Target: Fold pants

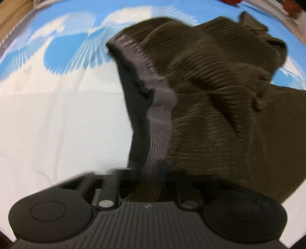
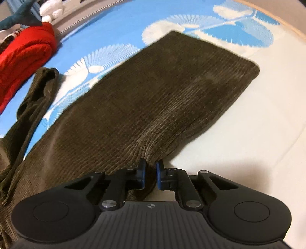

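Olive-brown corduroy pants (image 1: 210, 86) lie on a blue and white bedspread (image 1: 47, 115). In the left wrist view their grey-lined waistband (image 1: 160, 115) runs down into my left gripper (image 1: 151, 178), which is shut on it; the cloth hides the fingertips. In the right wrist view one leg of the pants (image 2: 153, 92) lies flat and stretches away to its hem at the upper right. My right gripper (image 2: 151, 168) pinches the near edge of this leg between its blue pads (image 2: 142, 172), and wrinkles fan out from the pinch. The other leg (image 2: 34, 99) lies bunched at the left.
A folded red cloth (image 2: 24, 55) sits at the far left of the bedspread (image 2: 248, 124). Behind it are white soft toys (image 2: 51, 9) and a teal object (image 2: 21, 15). The bed's far edge curves along the top of both views.
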